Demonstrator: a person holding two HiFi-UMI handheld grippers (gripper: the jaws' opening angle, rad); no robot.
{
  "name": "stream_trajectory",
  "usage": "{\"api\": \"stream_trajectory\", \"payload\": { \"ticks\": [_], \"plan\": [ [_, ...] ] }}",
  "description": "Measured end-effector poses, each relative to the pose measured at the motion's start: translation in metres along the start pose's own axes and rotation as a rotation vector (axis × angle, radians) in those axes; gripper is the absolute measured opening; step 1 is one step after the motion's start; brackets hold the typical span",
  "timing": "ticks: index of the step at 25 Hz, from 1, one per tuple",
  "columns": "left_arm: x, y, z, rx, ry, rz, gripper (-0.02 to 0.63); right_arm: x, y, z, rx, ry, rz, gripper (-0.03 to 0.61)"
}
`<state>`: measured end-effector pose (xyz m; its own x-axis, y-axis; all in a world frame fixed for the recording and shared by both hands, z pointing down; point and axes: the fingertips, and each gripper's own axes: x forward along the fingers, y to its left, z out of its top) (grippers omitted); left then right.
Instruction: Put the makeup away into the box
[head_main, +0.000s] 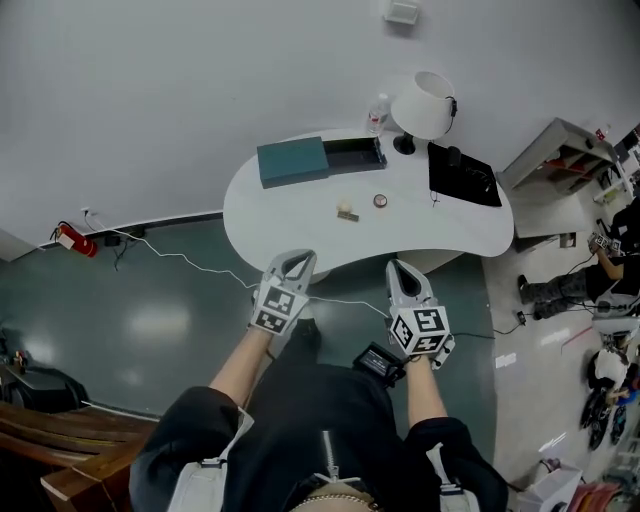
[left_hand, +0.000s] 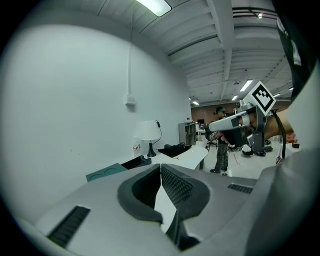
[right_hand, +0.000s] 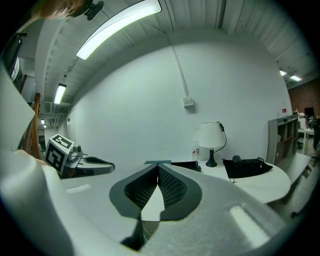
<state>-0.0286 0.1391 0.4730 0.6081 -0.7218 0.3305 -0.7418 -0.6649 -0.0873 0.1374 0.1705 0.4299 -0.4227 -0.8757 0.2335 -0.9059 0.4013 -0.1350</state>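
On the white curved table (head_main: 300, 235) lie two small makeup items: a pale one (head_main: 347, 211) and a round one (head_main: 380, 200). Behind them stands an open black box (head_main: 353, 152), with its teal lid (head_main: 292, 161) lying to its left. Both grippers hover side by side at the table's front edge, short of the makeup. The left gripper (head_main: 297, 262) (left_hand: 160, 165) is shut and holds nothing. The right gripper (head_main: 400, 270) (right_hand: 158, 166) is also shut and empty. In the left gripper view the teal lid (left_hand: 106, 171) shows beyond the jaws.
A white lamp (head_main: 423, 105), a clear bottle (head_main: 377, 112) and a black pouch (head_main: 462, 175) sit at the table's back right. A white cable (head_main: 200, 265) runs over the floor to a red object (head_main: 75, 240). A shelf (head_main: 560, 150) and a person (head_main: 560, 285) are at right.
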Motion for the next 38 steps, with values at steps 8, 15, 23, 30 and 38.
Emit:
{"api": "stream_trajectory", "payload": {
  "ticks": [8,15,23,30,38],
  "plan": [
    [0.056,0.064,0.005,0.005,0.028,-0.039,0.014,0.081,-0.021,0.015,0.007,0.034,-0.024,0.006],
    [0.092,0.101,0.003,0.009,0.040,-0.088,0.014,0.123,-0.038,0.025,0.003,0.045,-0.052,0.006],
    [0.120,0.112,0.003,0.011,0.049,-0.125,0.014,0.150,-0.042,0.018,-0.009,0.081,-0.018,0.006],
    [0.139,0.126,-0.005,-0.022,0.067,-0.110,0.014,0.180,-0.050,0.015,-0.015,0.100,0.019,0.006],
    [0.172,0.143,-0.005,-0.039,0.088,-0.095,0.014,0.222,-0.065,0.009,-0.031,0.144,0.066,0.006]
  ]
}}
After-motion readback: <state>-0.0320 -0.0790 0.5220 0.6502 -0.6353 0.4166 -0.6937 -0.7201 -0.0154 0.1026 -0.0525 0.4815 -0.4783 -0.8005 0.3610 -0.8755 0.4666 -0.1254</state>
